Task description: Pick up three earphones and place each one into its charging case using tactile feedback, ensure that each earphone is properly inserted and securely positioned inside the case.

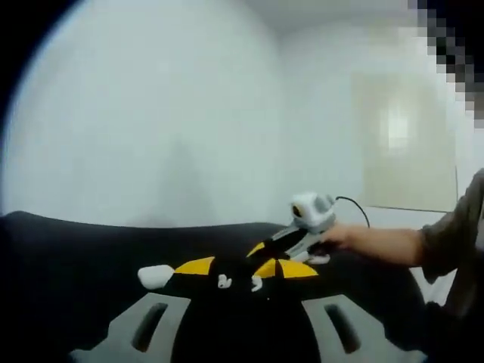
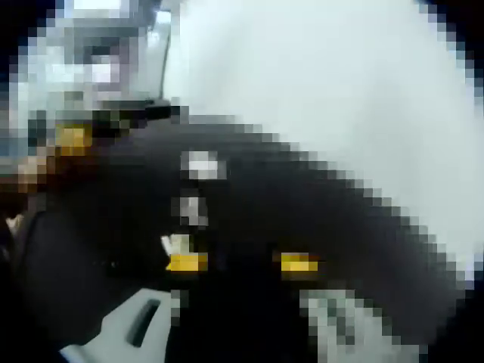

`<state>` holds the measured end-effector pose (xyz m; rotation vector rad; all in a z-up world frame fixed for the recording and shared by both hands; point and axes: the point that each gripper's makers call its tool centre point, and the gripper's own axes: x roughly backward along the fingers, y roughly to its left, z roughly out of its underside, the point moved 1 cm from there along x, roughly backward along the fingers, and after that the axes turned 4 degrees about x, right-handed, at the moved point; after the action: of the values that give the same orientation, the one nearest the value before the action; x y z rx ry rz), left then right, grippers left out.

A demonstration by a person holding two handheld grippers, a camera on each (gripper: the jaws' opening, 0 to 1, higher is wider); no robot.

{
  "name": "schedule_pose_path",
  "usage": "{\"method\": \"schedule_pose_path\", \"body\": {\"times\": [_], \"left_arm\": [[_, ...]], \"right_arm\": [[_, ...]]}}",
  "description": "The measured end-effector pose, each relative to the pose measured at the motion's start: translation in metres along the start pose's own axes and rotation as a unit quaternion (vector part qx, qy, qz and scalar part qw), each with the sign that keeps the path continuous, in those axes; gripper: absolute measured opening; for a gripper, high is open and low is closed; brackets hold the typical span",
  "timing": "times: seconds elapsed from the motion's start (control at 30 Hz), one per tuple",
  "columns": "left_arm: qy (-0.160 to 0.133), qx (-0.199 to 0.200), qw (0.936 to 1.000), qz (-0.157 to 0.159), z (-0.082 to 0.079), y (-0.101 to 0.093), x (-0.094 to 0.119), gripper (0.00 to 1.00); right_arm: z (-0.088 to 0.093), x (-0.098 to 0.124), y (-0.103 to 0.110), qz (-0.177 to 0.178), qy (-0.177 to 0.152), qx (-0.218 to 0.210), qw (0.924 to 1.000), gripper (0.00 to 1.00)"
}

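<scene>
On the black table (image 1: 83, 249) lie two small white earphones (image 1: 224, 282) (image 1: 256, 283), seen in the gap between my left gripper's (image 1: 246, 267) yellow-tipped jaws, which stand open. A white case (image 1: 155, 276) rests just left of the left jaw tip. A hand holds my right gripper (image 1: 261, 253) low over the table beyond the earphones, coming in from the right. The right gripper view is heavily blurred: my right gripper (image 2: 242, 263) has its yellow tips apart, open. A white piece (image 2: 175, 243) sits beside its left tip, with two more white blobs (image 2: 193, 208) (image 2: 200, 164) farther off.
A person's forearm and grey sleeve (image 1: 446, 246) reach in from the right. A cable (image 1: 355, 206) trails from the right gripper's body. Pale walls rise behind the table's far edge. The left gripper (image 2: 72, 136) appears blurred at the upper left of the right gripper view.
</scene>
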<state>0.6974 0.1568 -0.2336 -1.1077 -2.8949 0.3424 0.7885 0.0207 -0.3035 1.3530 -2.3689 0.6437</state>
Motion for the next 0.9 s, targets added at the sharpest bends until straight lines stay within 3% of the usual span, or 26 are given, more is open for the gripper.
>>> {"method": "schedule_pose_path", "body": {"times": [0.13,0.23,0.3,0.37,0.43,0.53,0.6,0.63,0.8,0.9], "left_arm": [[-0.001,0.002,1.0,0.002,-0.001,0.0,0.002,0.28],[-0.002,0.001,1.0,0.005,-0.002,-0.001,0.002,0.27],[0.0,0.001,1.0,0.007,-0.001,-0.002,0.002,0.27],[0.004,0.001,0.9999,0.01,0.002,-0.003,0.001,0.27],[0.009,-0.001,0.9999,0.013,0.004,-0.004,0.001,0.27],[0.017,-0.003,0.9997,0.016,0.009,-0.005,0.0,0.27],[0.023,-0.01,0.9995,0.017,0.012,-0.005,0.0,0.27],[0.027,-0.013,0.9994,0.017,0.013,-0.005,0.0,0.27],[0.035,-0.022,0.999,0.017,0.018,-0.005,0.001,0.27],[0.038,-0.024,0.9988,0.018,0.019,-0.004,0.001,0.27]], "right_arm": [[-0.019,0.028,0.017,-0.025,-0.04,0.011,0.9988,0.35],[-0.027,0.048,0.047,-0.085,-0.058,0.031,0.9942,0.35],[-0.031,0.062,0.078,-0.149,-0.07,0.042,0.9855,0.35],[-0.028,0.076,0.113,-0.206,-0.075,0.09,0.9715,0.35],[-0.023,0.081,0.141,-0.237,-0.078,0.134,0.9591,0.35],[-0.001,0.083,0.175,-0.281,-0.046,0.163,0.9447,0.35],[-0.008,0.087,0.18,-0.278,-0.083,0.163,0.9432,0.35],[-0.005,0.089,0.183,-0.29,-0.073,0.153,0.942,0.35],[0.004,0.091,0.173,-0.285,-0.068,0.143,0.9455,0.35],[0.015,0.087,0.158,-0.251,-0.057,0.168,0.9515,0.35]]}}
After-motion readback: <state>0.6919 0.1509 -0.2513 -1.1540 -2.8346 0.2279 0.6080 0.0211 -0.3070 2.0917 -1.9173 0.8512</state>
